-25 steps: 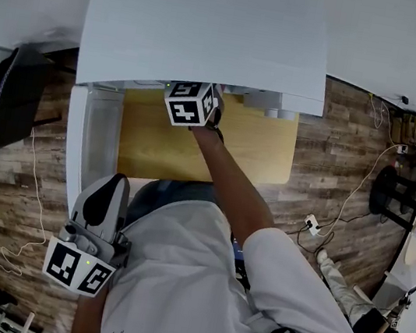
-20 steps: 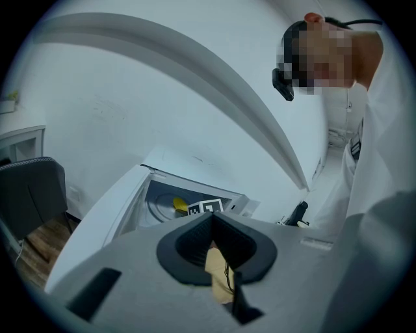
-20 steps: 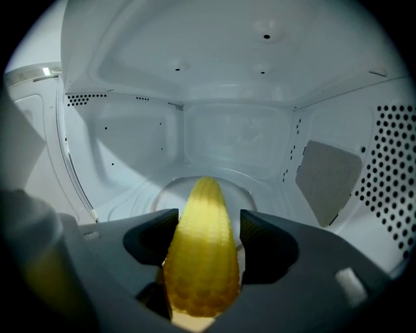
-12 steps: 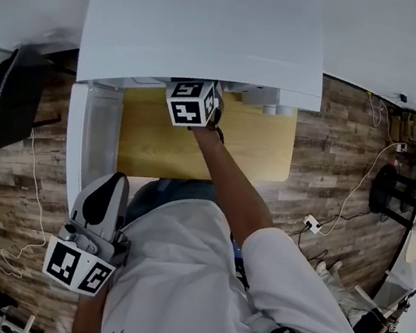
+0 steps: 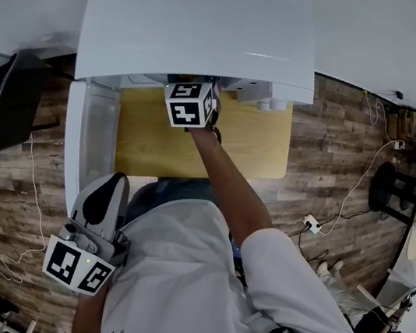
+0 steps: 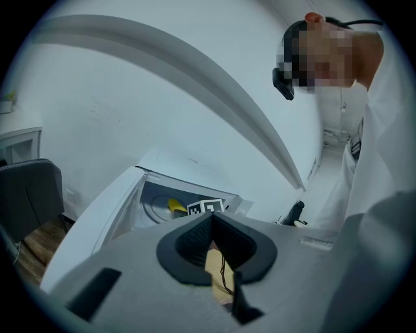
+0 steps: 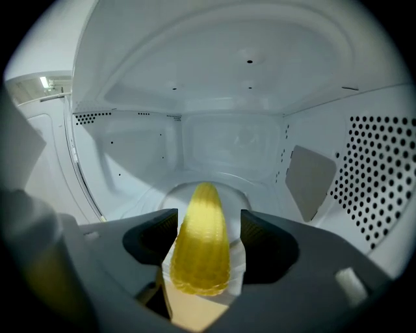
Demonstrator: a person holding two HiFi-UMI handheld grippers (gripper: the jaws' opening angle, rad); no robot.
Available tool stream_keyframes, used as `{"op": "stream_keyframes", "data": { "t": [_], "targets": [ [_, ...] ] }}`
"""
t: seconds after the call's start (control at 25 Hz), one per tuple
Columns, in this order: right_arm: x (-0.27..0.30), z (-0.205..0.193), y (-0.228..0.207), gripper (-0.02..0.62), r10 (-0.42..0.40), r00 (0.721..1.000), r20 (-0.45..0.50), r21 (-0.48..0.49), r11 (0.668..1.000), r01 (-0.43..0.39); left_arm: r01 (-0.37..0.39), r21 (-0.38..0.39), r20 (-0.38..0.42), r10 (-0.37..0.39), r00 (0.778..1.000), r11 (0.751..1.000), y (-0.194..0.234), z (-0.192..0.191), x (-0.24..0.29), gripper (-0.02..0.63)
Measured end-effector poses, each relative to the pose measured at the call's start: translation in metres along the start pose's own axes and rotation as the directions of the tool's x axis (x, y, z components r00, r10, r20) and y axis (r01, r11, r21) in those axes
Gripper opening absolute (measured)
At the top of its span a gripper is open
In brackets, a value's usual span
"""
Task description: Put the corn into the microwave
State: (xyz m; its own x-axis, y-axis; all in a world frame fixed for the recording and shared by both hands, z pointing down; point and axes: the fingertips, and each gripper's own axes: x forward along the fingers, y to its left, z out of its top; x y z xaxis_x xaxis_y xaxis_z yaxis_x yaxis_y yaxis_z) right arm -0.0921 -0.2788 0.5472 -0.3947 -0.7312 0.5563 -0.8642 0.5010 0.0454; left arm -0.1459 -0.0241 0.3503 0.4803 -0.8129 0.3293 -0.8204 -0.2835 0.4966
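The yellow corn (image 7: 201, 240) lies lengthwise between the jaws of my right gripper (image 7: 208, 224), tip pointing into the white microwave (image 5: 201, 18). Those jaws have just been opening. A sliver of gap shows on the right side of the cob, so the pads do not press it. The gripper reaches into the cavity over the glass turntable (image 7: 239, 195). In the head view only its marker cube (image 5: 191, 103) shows under the microwave's top edge. The left gripper view catches the corn (image 6: 177, 207) through the doorway. My left gripper (image 5: 114, 184) hangs back at my left side, shut and empty.
The microwave door (image 5: 89, 142) stands open to the left. The microwave sits on a wooden table (image 5: 243, 144). A black chair (image 5: 15, 94) is at the far left, and cables with a power strip (image 5: 311, 222) lie on the floor at right.
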Motion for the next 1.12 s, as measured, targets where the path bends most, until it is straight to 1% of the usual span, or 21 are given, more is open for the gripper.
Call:
{"op": "stream_keyframes", "data": {
  "t": [0.56,1.12],
  "targets": [
    [-0.023,0.004,0.000,0.298,0.022,1.000,0.019,0.025,0.999,-0.023,0.023,0.010,0.014,-0.023,1.000,1.000,-0.014,0.000,-0.002,-0.011],
    [-0.051,0.004,-0.002,0.291,0.016,0.999,0.041,0.058,0.998,-0.018,0.059,0.036,0.022,-0.059,0.998,0.998,-0.023,0.000,-0.006,-0.011]
  ]
}}
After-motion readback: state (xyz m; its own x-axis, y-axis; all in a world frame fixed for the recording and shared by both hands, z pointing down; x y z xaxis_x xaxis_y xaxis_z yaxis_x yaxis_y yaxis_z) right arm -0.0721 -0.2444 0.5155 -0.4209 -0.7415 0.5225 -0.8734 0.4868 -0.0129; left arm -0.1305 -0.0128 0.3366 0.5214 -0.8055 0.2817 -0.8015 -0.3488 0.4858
